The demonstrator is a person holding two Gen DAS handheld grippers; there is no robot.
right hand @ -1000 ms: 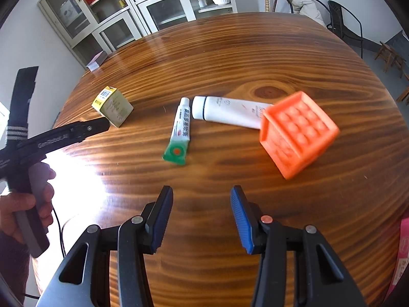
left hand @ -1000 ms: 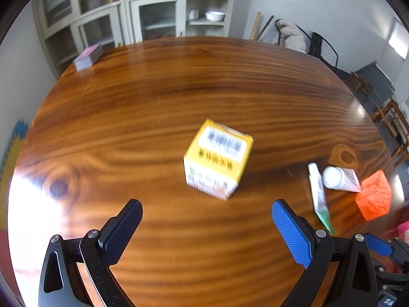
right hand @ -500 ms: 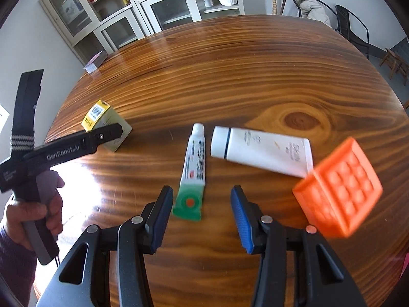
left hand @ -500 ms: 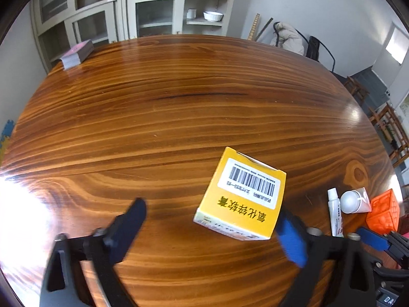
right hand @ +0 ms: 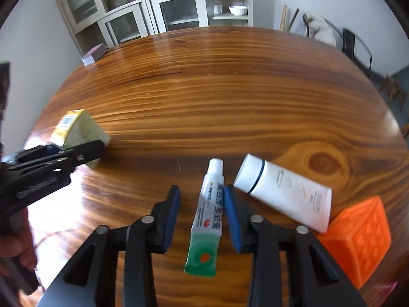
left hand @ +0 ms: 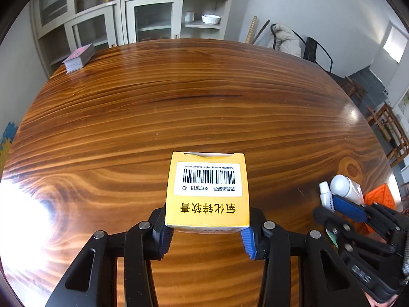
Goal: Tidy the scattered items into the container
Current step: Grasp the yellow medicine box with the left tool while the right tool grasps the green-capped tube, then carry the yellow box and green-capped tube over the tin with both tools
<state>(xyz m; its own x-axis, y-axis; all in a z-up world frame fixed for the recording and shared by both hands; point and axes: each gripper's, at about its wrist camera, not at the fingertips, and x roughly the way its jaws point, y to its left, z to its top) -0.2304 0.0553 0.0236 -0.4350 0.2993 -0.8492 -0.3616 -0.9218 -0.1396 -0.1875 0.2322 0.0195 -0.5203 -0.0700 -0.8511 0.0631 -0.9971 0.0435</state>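
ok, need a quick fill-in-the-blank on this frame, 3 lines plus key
1. The left gripper is closing, with the ____ box between its pads.
2. The right gripper is closing, with the small green-ended ____ between its fingers.
3. The white tube lies between that item and the ____ cube.

Missing words: yellow; tube; orange

The far half of the round, varnished wooden tabletop [left hand: 204,97] offers open passage, obstructed only by a stack of cards [left hand: 79,57] at its far-left rim, whereas the white plastic tube [right hand: 283,195] and orange moulded cube [right hand: 358,240] crowd the near-right edge.
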